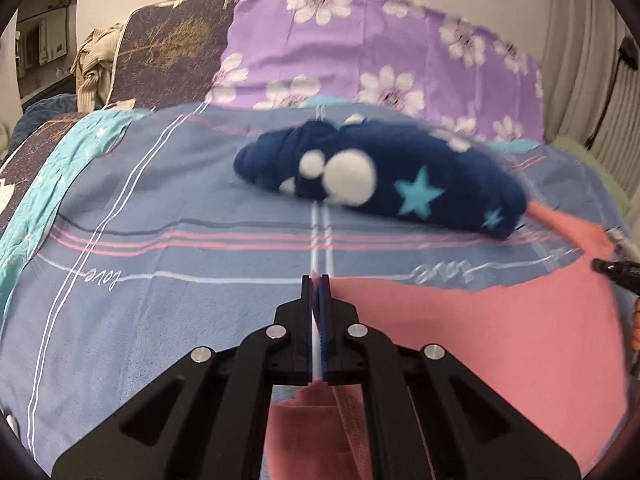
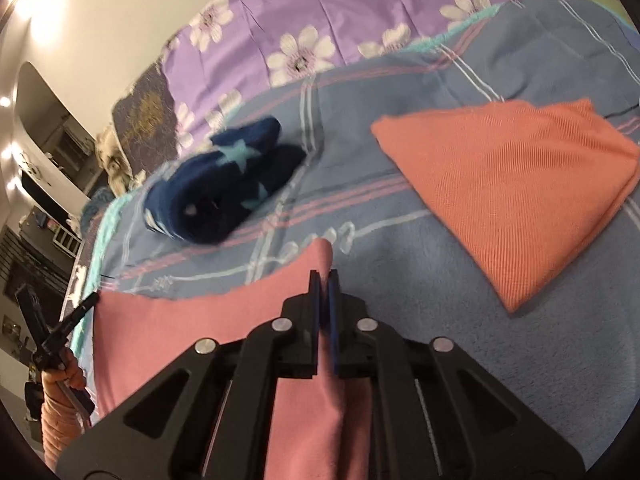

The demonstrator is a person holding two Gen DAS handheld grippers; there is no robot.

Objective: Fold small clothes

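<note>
- One orange cloth point(image 2: 520, 196) already lies folded on the bed point(image 2: 420, 264), at 2 o'clock from our right claw point(image 2: 325, 280).
- Our left claw point(image 1: 316, 284) and right claw each pinch the pink cloth point(image 1: 500, 340); it looks half done.
- The blue starry piece point(image 1: 380, 180) waits bunched at 12 o'clock.

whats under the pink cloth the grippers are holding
The pink cloth lies on the blue striped bedsheet, which shows all around it. Both the left gripper and the right gripper pinch its edge. Anything beneath the cloth's middle is covered.
</note>
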